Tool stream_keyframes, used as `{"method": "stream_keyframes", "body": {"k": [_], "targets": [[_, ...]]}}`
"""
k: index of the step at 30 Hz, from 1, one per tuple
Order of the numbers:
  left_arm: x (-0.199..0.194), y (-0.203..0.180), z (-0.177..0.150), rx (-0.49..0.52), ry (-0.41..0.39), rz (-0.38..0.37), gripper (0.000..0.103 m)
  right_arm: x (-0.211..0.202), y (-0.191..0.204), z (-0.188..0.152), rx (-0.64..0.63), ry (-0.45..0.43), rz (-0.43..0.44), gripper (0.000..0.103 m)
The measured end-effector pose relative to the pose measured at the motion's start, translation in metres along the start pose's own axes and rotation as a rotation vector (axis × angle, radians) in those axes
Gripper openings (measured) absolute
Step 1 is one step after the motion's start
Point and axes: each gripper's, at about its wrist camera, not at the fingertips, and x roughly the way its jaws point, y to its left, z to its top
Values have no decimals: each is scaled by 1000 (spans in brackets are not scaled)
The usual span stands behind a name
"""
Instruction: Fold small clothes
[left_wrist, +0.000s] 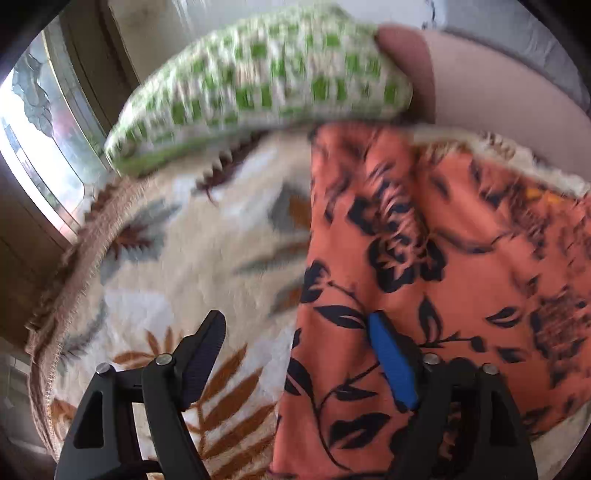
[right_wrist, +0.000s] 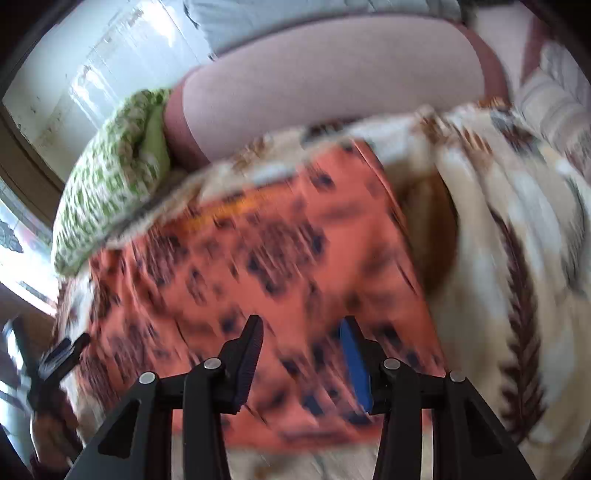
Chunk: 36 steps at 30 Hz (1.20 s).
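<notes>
The left tongs (left_wrist: 295, 354) stand wide open with nothing gripped: the black pad hangs over the bare blanket (left_wrist: 177, 258), and the blue pad sits just over the left margin of the orange floral garment (left_wrist: 424, 258), so that edge of the cloth runs between the two pads without being pinched. From these tongs the garment spreads away to the right and forward, its long left edge running roughly straight ahead toward the green checked pillow (left_wrist: 258, 85) at the far end of the bed. The right tongs (right_wrist: 301, 347) are about half open and hold nothing that can be made out; both pads hover over the near part of the same garment (right_wrist: 277, 258), though the right wrist view is smeared by motion and contact with the cloth cannot be judged. Seen from there, the garment lies as a flat, roughly rectangular panel reaching forward toward the far edge of the blanket (right_wrist: 498, 221), its right edge well inside the blanket and a pink cushion (right_wrist: 332, 85) beyond it. The left tongs (right_wrist: 62, 354) show at the garment's left side. I judge that each pair of tongs sits nearest its own side of the near hem, so the coming fold probably turns on taking that hem and carrying it forward along the long axis.
</notes>
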Motion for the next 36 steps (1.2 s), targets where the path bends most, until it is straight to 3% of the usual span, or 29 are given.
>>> {"method": "stream_keyframes", "body": {"k": [2,4,6,8,12,16,19,22,25,33,34,35,36], "targets": [[5,8,1,-47,15,-24,88,18,-14,-16,3,59,-51,48],[-3,19,3,-101,25,-60,88,10,-14,-19,5,25,-44,48],[-22,33,1,-156,-18,-45,88,-7,-14,-19,63,36,29,48],[-40,46,-8,-197,-39,-58,88,-21,-20,-26,120,32,104,59],[-62,63,-46,-341,27,-194,88,-39,-36,-53,247,38,261,70],[-73,47,-85,-379,81,-318,88,-27,-62,-73,417,43,335,70],[-65,28,-88,-399,107,-455,88,-12,-80,-74,538,22,394,70],[-52,24,-84,-444,101,-470,88,3,-91,-72,613,16,409,70],[-35,25,-79,-488,106,-518,86,9,-94,-68,647,-9,430,70],[-13,34,-62,-643,34,-613,86,23,-79,-44,573,-91,433,72],[-14,34,-62,-648,24,-618,80,25,-76,-41,557,-99,439,72],[-11,32,-60,-646,17,-616,60,26,-74,-38,541,-106,441,72],[-7,29,-57,-639,16,-612,46,28,-73,-37,533,-108,441,72]]}}
